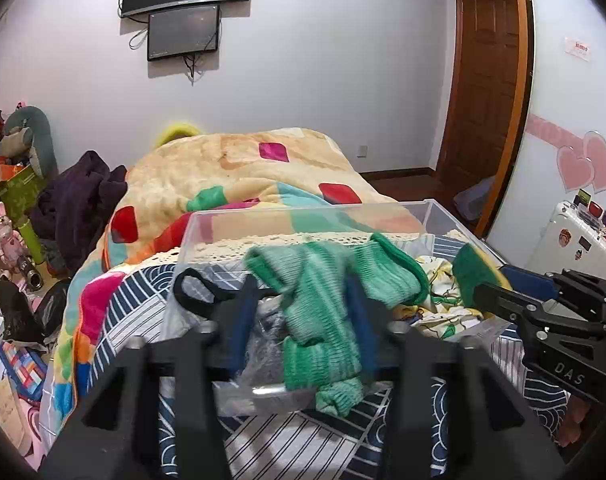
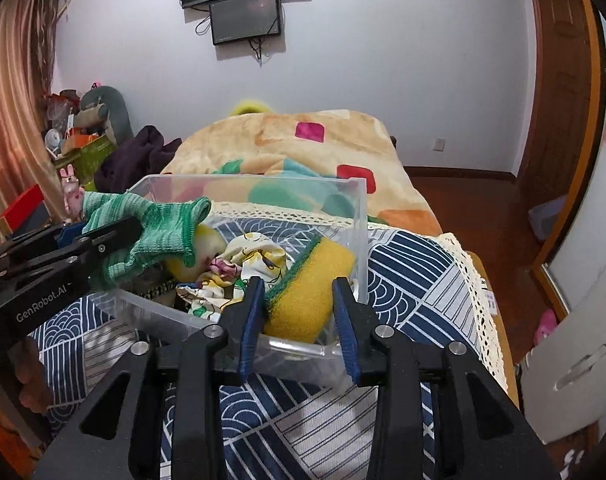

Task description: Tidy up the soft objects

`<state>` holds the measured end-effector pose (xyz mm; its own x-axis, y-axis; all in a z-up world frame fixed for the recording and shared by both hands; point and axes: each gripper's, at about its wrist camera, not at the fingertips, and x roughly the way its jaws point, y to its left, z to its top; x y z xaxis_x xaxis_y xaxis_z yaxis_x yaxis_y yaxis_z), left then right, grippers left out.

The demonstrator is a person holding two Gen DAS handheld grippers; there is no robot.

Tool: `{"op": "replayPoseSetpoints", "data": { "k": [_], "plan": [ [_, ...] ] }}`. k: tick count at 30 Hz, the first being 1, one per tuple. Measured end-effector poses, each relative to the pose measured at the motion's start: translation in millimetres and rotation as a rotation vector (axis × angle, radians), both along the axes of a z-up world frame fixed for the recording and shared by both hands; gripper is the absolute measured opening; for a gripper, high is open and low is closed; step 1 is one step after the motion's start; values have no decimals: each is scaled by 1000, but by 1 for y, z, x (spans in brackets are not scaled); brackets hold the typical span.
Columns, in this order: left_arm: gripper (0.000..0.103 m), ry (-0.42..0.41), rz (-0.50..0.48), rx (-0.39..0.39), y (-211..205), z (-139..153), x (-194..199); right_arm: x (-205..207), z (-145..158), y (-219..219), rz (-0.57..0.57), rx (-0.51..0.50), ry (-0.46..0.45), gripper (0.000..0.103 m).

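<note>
A clear plastic box (image 1: 303,210) (image 2: 243,178) stands on the blue-and-white patterned bedspread (image 2: 407,264). My left gripper (image 1: 301,284) (image 2: 135,228) hovers over the box's left part, open, with a green knit cloth (image 1: 319,312) (image 2: 159,224) hanging loosely between its blue pads and draped over the box's near wall. My right gripper (image 2: 299,282) (image 1: 483,292) reaches into the box's right corner, shut on a yellow sponge (image 2: 315,272) (image 1: 471,264) with a green scouring side. A printed white-and-yellow cloth (image 2: 251,256) (image 1: 443,292) lies inside the box between them.
A colourful fleece blanket (image 1: 231,160) is heaped on the bed behind the box, with a dark purple garment (image 1: 79,200) to its left. Toys and boxes crowd the floor at the left. A white suitcase (image 1: 583,240) stands at the right.
</note>
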<state>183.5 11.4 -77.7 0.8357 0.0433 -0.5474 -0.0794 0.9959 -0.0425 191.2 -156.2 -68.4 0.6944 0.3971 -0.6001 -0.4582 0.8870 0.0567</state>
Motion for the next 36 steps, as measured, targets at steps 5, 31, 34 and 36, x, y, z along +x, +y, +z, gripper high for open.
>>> {"op": "replayPoseSetpoints", "data": {
  "k": [5, 31, 34, 36],
  "plan": [
    [65, -16, -3, -29, 7, 5, -13, -9, 6, -1, 16, 4, -10, 50],
    [88, -318, -48, -41, 1, 99, -128, -91, 94, -15, 74, 185, -335, 84],
    [96, -348, -31, -26, -1, 101, -138, -95, 96, -17, 99, 219, -341, 92],
    [99, -360, -32, -8, -3, 103, -143, -97, 94, -16, 85, 218, -356, 99]
  ]
}}
